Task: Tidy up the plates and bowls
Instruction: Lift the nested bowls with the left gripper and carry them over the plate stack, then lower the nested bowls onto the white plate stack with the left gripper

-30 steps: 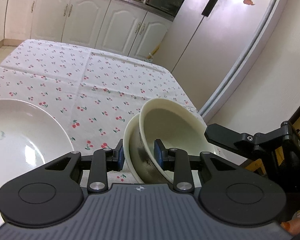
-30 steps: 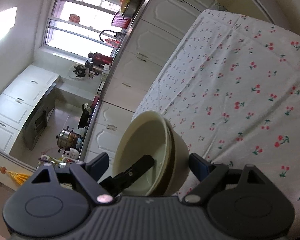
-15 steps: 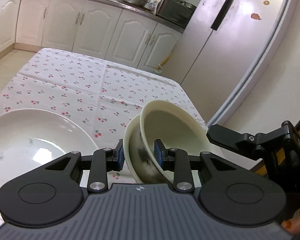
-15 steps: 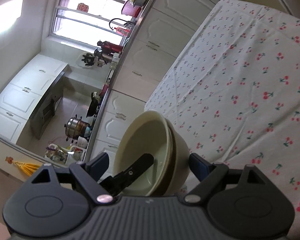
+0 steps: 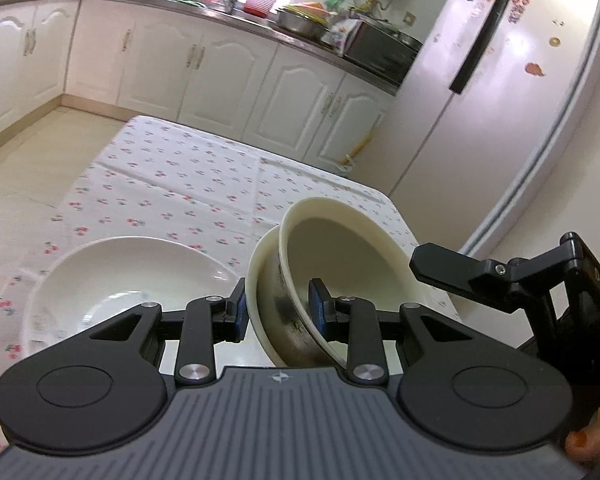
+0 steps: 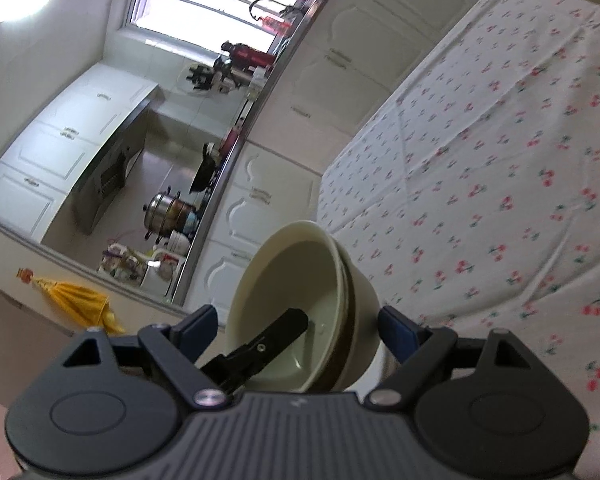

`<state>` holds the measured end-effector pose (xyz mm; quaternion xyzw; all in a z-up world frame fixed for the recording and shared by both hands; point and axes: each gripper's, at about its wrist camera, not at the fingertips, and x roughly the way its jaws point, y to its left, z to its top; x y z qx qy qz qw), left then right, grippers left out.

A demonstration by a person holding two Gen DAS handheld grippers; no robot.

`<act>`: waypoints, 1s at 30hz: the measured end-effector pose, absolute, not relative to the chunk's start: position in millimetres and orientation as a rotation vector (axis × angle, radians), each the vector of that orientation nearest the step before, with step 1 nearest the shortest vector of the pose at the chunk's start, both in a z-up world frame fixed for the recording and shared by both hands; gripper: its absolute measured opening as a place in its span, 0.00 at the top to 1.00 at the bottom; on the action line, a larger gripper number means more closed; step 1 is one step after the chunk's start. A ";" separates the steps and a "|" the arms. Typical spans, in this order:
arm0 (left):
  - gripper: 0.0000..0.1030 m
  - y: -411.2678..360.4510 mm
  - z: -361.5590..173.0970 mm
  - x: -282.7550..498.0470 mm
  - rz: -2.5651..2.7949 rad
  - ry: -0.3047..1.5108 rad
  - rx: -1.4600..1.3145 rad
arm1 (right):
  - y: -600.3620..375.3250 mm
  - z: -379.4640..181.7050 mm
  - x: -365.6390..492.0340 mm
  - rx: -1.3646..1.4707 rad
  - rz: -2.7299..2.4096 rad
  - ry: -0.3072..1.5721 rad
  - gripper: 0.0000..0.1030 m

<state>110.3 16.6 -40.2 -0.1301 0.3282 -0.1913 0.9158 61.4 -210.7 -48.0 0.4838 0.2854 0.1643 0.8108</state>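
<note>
The left gripper (image 5: 278,312) is clamped on the rims of two nested cream bowls (image 5: 340,280): one blue pad presses the outer bowl's outside wall, the other sits inside the inner bowl. The pair hangs tilted, mouths turned toward the right gripper (image 6: 296,330). That one stands apart, its jaws straddling the same bowls; in the right wrist view one pad is very near the outer wall and the other stands clear of the rim, so it seems to guard them, not grip them.

By my reading, the step in hand is carrying the stacked bowls to a resting place. Just left of the left gripper lies a wide white plate (image 5: 112,280) on the cherry-print tablecloth (image 5: 188,184). The next move calls for levelling the bowls before setting them down, since a rim pinch on a tilted pair could let the inner bowl slide.

The bowls are smooth, deep and round, the outer one showing a dark, scuffed inner wall. The plate is glossy and shallow. The cloth looks soft and creased. Beyond stand white panelled cabinets (image 5: 220,72).
</note>
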 end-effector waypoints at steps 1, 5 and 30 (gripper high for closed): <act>0.68 18.6 -40.6 109.2 -0.384 0.675 -0.268 | -206.6 -47.2 64.2 1.031 0.361 0.617 0.15; 0.68 33.8 -44.8 106.2 -0.339 0.684 -0.283 | -189.1 -49.4 74.6 1.010 0.399 0.655 0.15; 0.67 65.4 -65.4 108.7 -0.233 0.757 -0.361 | -138.2 -65.7 105.9 0.954 0.449 0.798 0.15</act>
